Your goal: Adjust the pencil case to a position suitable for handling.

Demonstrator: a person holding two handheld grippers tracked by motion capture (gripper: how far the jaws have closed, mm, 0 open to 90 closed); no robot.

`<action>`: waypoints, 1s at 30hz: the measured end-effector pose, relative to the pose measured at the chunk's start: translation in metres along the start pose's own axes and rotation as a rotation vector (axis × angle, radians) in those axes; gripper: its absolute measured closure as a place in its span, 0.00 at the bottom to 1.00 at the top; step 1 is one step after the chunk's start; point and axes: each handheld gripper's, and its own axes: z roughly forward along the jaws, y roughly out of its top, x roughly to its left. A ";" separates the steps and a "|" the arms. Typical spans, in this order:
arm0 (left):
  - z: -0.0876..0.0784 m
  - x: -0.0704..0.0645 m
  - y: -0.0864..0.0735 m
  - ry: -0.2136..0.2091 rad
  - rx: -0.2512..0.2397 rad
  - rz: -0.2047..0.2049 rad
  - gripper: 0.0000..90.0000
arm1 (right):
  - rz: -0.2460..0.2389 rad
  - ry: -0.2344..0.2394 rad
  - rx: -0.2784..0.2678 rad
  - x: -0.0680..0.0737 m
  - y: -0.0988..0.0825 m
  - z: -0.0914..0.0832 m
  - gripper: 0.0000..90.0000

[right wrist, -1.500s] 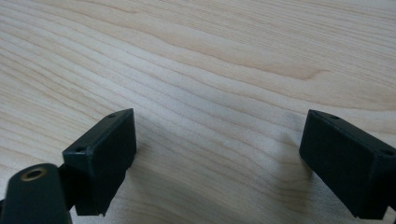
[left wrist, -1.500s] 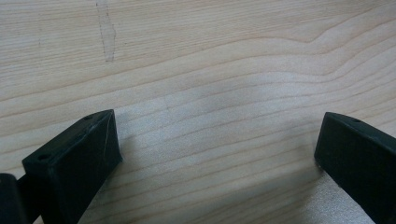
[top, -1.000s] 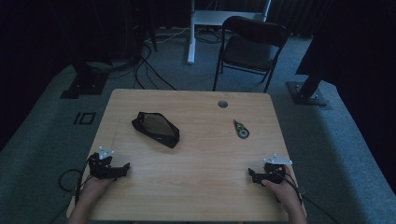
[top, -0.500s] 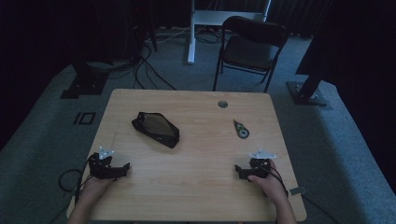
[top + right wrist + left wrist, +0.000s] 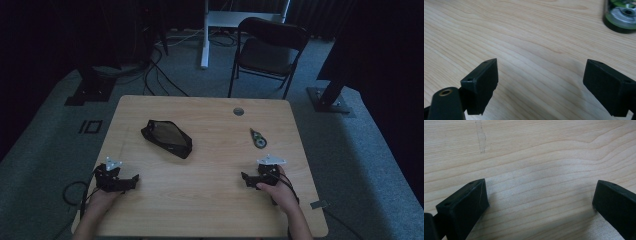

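No brand, label or writing can be read on anything; the black pouch (image 5: 166,138) shows a small pale mark too small to make out, and the green tape dispenser (image 5: 258,138) bears none that is legible. The table (image 5: 210,210) is pale wood with clear grain, rounded corners and a round grommet hole (image 5: 238,111) near its far edge at about 12 o'clock; the pouch lies at about 10 o'clock from the table's centre, the dispenser at about 2 o'clock, well apart from each other. In the right gripper view the dispenser (image 5: 621,15) sits at 1 o'clock, a clear green shell around a silver hub, apart from the jaws. The left gripper (image 5: 131,180) rests low on the table at 8 o'clock, held by a hand (image 5: 102,201); its jaws stand spread wide over bare wood (image 5: 536,195), holding nothing. The right gripper (image 5: 247,178) lies at 4 o'clock in the other hand (image 5: 278,189), near the dispenser; its jaws are likewise spread with nothing between them. The room is dim; grey carpet (image 5: 50,150), a black folding chair (image 5: 267,50) beyond the table, cables (image 5: 155,75) on the floor, dark stands at both sides.
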 end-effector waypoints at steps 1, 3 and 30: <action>0.000 0.000 0.000 0.000 0.000 0.000 0.00 | -0.008 -0.005 0.002 0.001 0.001 0.001 0.14; 0.000 0.000 0.000 0.000 0.000 0.000 0.00 | -0.020 -0.010 0.000 0.002 0.003 0.001 0.14; 0.000 0.000 0.000 0.000 0.000 0.000 0.00 | -0.062 0.077 -0.048 0.042 0.031 0.037 0.15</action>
